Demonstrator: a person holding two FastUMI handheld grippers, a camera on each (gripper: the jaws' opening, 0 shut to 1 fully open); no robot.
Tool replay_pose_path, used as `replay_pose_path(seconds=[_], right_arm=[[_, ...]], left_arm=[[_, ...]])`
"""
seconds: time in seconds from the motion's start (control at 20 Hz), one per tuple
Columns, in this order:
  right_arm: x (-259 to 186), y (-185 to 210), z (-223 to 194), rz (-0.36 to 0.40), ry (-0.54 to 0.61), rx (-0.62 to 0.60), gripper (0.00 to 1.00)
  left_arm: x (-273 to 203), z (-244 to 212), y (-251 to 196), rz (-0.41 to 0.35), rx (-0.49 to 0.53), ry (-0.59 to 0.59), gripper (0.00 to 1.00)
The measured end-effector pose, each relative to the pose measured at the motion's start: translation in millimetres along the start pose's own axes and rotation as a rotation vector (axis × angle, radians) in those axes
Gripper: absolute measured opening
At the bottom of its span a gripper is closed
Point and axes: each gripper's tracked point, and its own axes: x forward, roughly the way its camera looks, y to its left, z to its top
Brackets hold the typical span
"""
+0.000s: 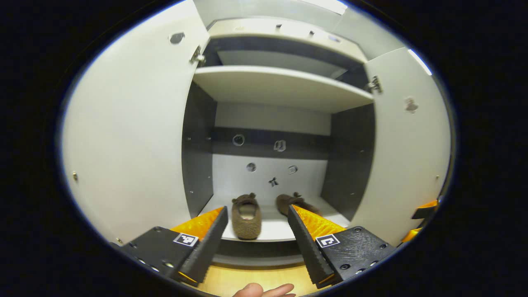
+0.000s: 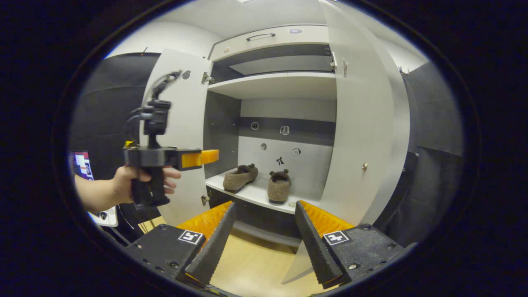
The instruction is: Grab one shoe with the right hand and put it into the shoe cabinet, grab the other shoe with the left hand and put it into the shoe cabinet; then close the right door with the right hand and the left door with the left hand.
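Both shoes (image 2: 258,180) in cabinet (image 2: 272,84), doors open, jaws apart

In your left gripper view, the right shoe (image 1: 293,203) is half hidden behind your left gripper's (image 1: 257,239) right finger, so you see just its heel end. Your right gripper (image 1: 425,214) is cut off at the picture's right rim, and you cannot tell how its jaws stand there. A fingertip (image 1: 264,290) is cut by the bottom edge. The small marks (image 1: 273,181) on the cabinet's back wall are too small to make out. In your right gripper view, the right door (image 2: 363,136) covers the cabinet's right side, and its lower corner sits behind your right finger (image 2: 313,243). The left gripper's (image 2: 200,158) jaws show side-on, so their gap is unreadable.
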Motion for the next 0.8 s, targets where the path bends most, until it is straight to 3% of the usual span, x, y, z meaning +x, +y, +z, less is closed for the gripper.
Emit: replay_pose_path(seconds=[0.05,0.25,0.4,0.65,0.8], right_arm=[[1,1,-1,-0.011,-0.005,-0.013,0.94],[2,8,-8,-0.064,-0.014,-0.043,0.92],[-20,14,-17,-0.054,-0.004,-0.009,0.92],[-76,-56,-33,-0.239,-0.004,0.061,0.91],[-100,-108,-55,-0.351,0.068,0.066,0.91]], left_arm=[[-18,-2,-10,-0.026,-0.002,0.01,1.0],[-71,3,-13,0.051,0.074,-0.123,0.96],[-84,4,-25,0.036,0.083,-0.158,0.96],[-81,6,-27,0.018,0.045,-0.173,0.95],[-68,-11,-32,0.003,-0.01,-0.118,0.96]])
